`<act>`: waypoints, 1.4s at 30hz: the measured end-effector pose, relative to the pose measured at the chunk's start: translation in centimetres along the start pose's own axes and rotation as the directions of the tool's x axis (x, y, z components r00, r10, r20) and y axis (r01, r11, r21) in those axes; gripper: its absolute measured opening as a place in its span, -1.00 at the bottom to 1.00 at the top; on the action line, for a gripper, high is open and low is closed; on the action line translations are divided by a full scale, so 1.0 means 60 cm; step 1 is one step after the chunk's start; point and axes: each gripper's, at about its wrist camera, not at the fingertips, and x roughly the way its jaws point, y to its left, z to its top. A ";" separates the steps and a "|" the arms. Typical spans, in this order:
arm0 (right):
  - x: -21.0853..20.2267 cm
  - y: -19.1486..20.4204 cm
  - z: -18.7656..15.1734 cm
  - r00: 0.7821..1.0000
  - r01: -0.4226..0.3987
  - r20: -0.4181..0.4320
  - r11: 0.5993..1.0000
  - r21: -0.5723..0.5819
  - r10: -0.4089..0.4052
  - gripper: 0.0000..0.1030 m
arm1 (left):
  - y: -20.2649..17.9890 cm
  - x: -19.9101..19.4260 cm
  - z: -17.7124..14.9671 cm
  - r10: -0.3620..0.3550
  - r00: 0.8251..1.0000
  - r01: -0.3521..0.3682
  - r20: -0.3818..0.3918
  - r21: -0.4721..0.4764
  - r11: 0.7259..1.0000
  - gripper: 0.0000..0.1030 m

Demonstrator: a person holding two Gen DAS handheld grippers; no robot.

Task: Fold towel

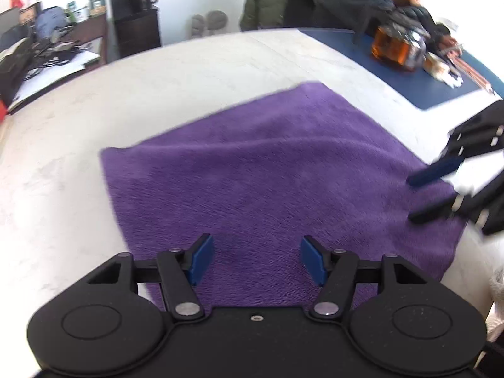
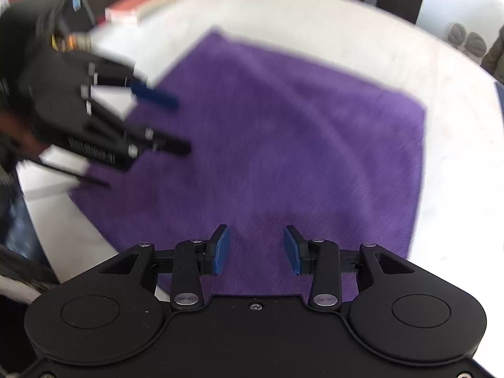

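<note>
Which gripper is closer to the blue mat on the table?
Right. The right gripper hangs over the purple towel's edge on the side where the blue mat lies. The left gripper is over the towel's opposite side, farther away.

Purple towel point(image 1: 267, 173) flat on white tabletop point(image 1: 157, 94); left gripper point(image 1: 255, 260) jaws apart above its near edge, right gripper point(image 1: 419, 198) over its right corner.

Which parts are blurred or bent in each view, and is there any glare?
Left wrist view: the towel edges smear, the right hand-held gripper is blurred, and the table edge bows. Right wrist view: the left hand-held gripper streaks heavily, the towel nap is soft; no strong glare in either.
</note>
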 end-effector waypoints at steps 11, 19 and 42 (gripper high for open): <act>0.038 -0.070 0.146 0.992 0.038 0.126 0.985 -0.166 -0.017 -0.29 | 0.027 0.039 0.016 -0.004 0.997 0.011 -0.082 0.083 0.996 0.16; 0.195 -0.095 0.224 0.997 -0.063 0.025 0.957 -0.282 0.073 -0.39 | 0.028 0.029 0.000 0.002 0.992 0.011 -0.128 0.104 0.995 0.19; 0.225 -0.033 0.233 0.973 -0.192 0.032 0.870 -0.454 0.231 -0.52 | 0.025 0.028 -0.005 0.012 0.990 0.003 -0.141 0.107 0.994 0.26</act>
